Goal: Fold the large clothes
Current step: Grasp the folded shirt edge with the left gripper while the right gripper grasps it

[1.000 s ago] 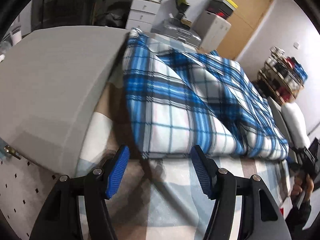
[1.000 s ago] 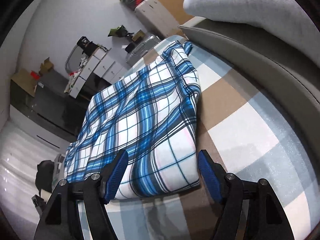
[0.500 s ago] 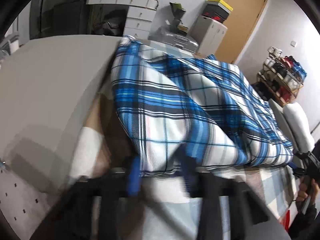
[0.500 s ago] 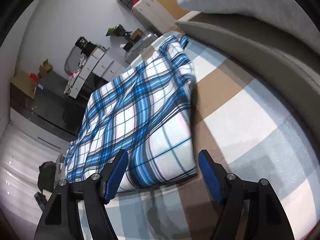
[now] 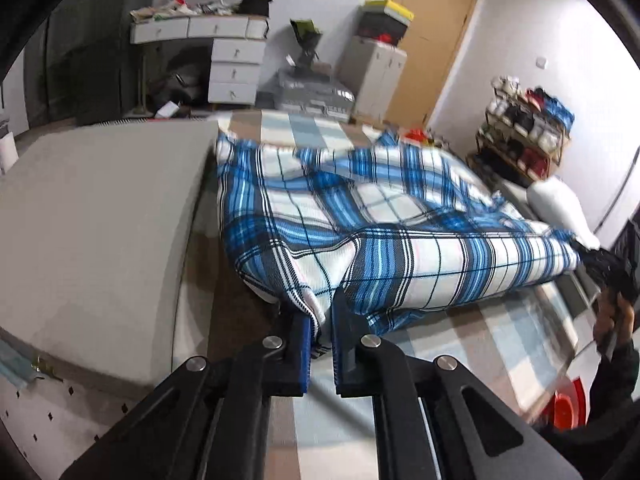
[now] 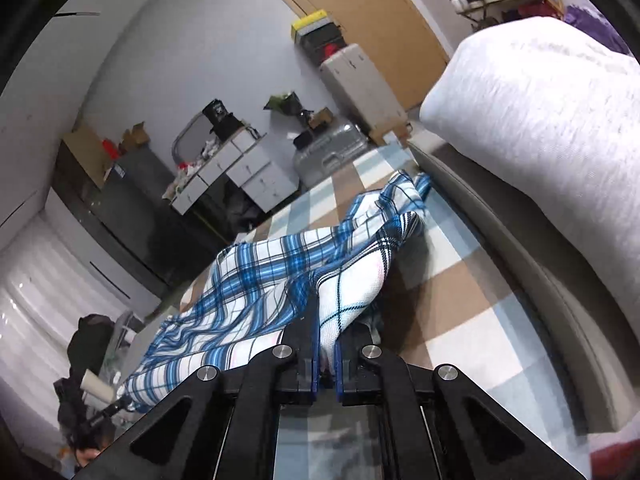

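Observation:
A blue, white and black plaid garment [image 5: 360,216] lies on a bed with a tan, white and pale-blue checked sheet [image 5: 460,328]. My left gripper [image 5: 322,320] is shut on the garment's near corner. My right gripper [image 6: 327,344] is shut on the opposite near corner of the garment [image 6: 280,280]. The near edge is lifted off the sheet and stretched between the two grippers; the far part still rests on the bed. The right gripper also shows at the right edge of the left wrist view [image 5: 592,256].
A grey headboard or cushion [image 5: 92,232] flanks the garment on the left. A white pillow [image 6: 540,112] lies on a grey cushion [image 6: 532,264]. A white drawer unit [image 5: 232,64], a suitcase [image 5: 308,92], a wooden door [image 5: 432,36] and a shoe rack [image 5: 524,136] stand beyond the bed.
Both grippers were open in front of the garment's near edge. They have since closed on its two corners and lifted the edge off the sheet.

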Demonstrator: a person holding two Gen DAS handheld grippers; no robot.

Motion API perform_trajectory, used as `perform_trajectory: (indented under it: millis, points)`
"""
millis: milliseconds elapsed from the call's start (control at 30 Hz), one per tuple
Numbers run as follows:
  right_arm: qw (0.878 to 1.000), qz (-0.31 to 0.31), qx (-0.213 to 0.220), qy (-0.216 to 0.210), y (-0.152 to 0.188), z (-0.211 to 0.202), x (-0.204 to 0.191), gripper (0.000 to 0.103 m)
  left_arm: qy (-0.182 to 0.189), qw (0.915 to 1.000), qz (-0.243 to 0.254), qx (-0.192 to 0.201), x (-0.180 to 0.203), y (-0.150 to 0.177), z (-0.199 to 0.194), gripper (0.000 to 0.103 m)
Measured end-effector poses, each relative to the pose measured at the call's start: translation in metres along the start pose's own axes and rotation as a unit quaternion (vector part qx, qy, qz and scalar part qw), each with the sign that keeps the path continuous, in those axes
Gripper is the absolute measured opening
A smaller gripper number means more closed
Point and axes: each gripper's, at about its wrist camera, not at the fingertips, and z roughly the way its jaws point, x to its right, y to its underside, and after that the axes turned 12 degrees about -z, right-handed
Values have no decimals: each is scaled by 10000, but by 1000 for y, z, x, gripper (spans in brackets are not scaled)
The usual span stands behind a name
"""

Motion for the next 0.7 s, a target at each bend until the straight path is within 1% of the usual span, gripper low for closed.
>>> perform_trajectory:
  millis: [100, 167, 200, 233, 267, 300, 333, 367, 400, 433, 467, 533, 633, 700]
  points:
    - [9986, 133, -456, 214, 16, 16, 8, 4, -223, 9980, 216, -560, -6, 19, 21, 4]
    - [9965, 174, -697, 433, 27, 22, 14, 6, -257, 9964, 280, -758, -10, 29, 26, 4]
    - [9954, 210, -791, 503, 31, 23, 16, 6, -217, 9960, 307, -817, -11, 33, 25, 4]
    - [9945, 264, -830, 579, 34, 21, 19, 9, -184, 9960, 319, -810, -11, 34, 23, 4]
    - [9938, 315, -805, 692, 35, 18, 21, 17, -130, 9962, 345, -785, -9, 36, 19, 4]
    - [9931, 331, -791, 796, 33, 17, 26, 20, -78, 9963, 396, -764, -7, 37, 17, 5]
    - [9925, 353, -789, 859, 34, 15, 29, 28, -70, 9965, 420, -724, -5, 36, 15, 6]
    - [9927, 451, -761, 820, 34, 13, 33, 33, -43, 9971, 406, -642, -4, 35, 14, 9]
    - [9930, 563, -731, 736, 34, 11, 37, 35, 5, 9975, 359, -615, -4, 33, 14, 12]
    - [9930, 681, -735, 625, 34, 11, 40, 37, 73, 9977, 274, -618, -4, 30, 14, 20]
    - [9928, 747, -753, 557, 35, 11, 42, 39, 129, 9979, 154, -610, -5, 28, 16, 32]
    - [9925, 829, -802, 396, 36, 15, 43, 42, 257, 9982, -88, -531, -8, 27, 15, 46]
    - [9921, 800, -921, 292, 38, 22, 35, 46, 343, 9969, -472, -532, -15, 24, 14, 47]
    - [9923, 802, -925, 204, 37, 27, 31, 48, 352, 9960, -718, -408, -23, 22, 10, 47]
